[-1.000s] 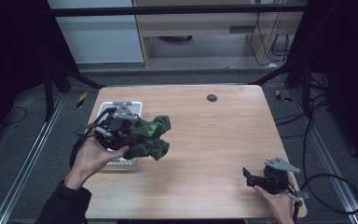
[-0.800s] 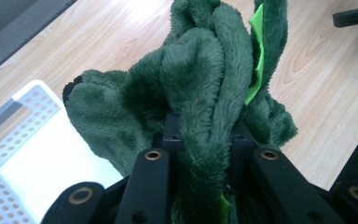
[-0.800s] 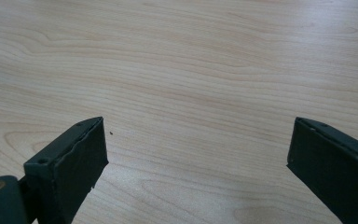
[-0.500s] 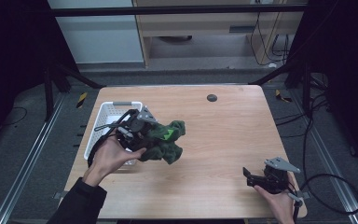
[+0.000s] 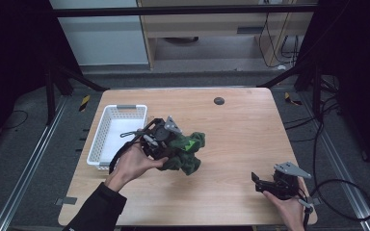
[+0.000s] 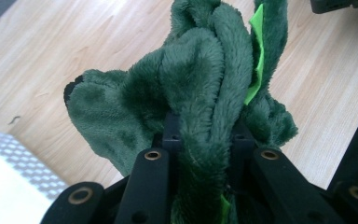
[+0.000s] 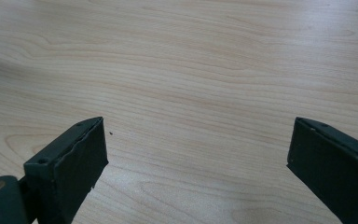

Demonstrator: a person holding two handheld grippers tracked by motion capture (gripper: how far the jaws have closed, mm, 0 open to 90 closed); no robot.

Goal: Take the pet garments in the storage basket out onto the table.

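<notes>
A dark green plush toy (image 5: 187, 150) with bright green patches hangs in my left gripper (image 5: 166, 144), just right of the white basket over the table's left-middle. In the left gripper view the jaws are shut on a thick fold of the green plush toy (image 6: 205, 93), with the wooden table under it. My right gripper (image 5: 262, 183) rests near the table's front right corner, held by a hand. Its jaws stand wide apart in the right gripper view, and the right gripper (image 7: 198, 158) has only bare wood between its pads.
A white mesh basket (image 5: 107, 126) stands at the table's left edge. A small dark round spot (image 5: 218, 100) marks the table top near the back edge. Cables (image 5: 347, 192) trail off the right side. Metal frame legs stand around the table.
My left hand has carried the plush toy from above the basket rightward and down toward the table's middle. The right gripper has stayed where it was.
</notes>
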